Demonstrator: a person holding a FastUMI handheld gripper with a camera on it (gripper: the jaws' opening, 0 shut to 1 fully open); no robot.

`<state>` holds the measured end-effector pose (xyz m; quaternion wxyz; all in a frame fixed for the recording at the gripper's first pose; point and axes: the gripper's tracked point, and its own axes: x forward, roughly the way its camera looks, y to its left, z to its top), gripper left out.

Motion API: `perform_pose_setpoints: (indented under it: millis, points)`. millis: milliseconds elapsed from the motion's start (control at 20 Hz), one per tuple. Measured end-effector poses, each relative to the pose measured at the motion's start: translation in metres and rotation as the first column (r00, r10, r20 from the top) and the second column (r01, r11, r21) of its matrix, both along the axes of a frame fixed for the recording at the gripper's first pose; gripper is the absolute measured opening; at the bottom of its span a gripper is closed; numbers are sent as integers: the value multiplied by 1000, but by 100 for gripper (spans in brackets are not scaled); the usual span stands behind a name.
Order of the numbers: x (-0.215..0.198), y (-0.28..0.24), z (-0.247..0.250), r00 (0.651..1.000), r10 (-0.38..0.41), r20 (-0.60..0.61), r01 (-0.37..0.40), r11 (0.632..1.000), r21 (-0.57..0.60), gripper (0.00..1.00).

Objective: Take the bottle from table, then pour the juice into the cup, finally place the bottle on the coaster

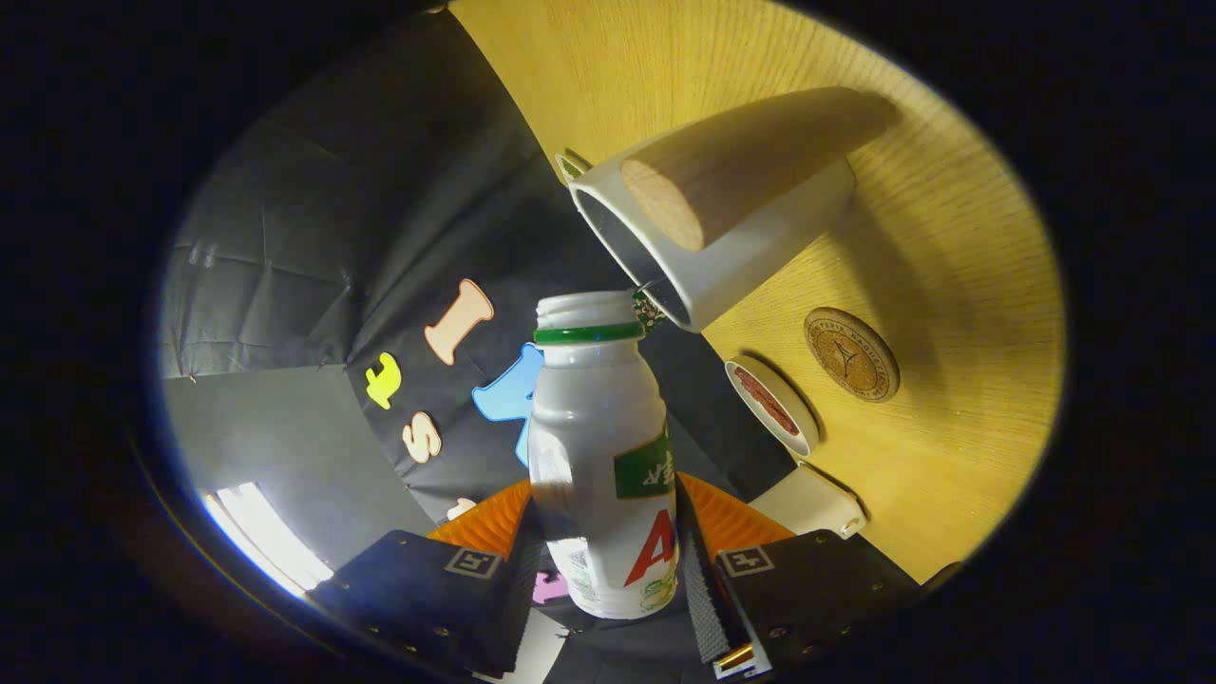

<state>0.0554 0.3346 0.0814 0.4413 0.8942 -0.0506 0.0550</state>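
Clearly, the gripper (608, 560) pinched the bottle (600, 456) between both fingers, tilted over the table (950, 237).
Its open mouth sat just beside the cup's (722, 256) rim at one o'clock; the coaster (851, 354) lay at three o'clock, well apart.

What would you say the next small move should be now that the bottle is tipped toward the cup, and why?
Probably tip a little further. The gripper is shut on the bottle, whose open mouth sits right at the rim of the cup, and no juice can be seen running out. The coaster lies beyond on the table for afterwards.
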Motion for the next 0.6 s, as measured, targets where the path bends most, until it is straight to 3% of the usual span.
perform_pose_setpoints:
  millis: [600]
  points:
    - [0, -15, 14, 999, -41, 15, 40, 996, 83, 68]
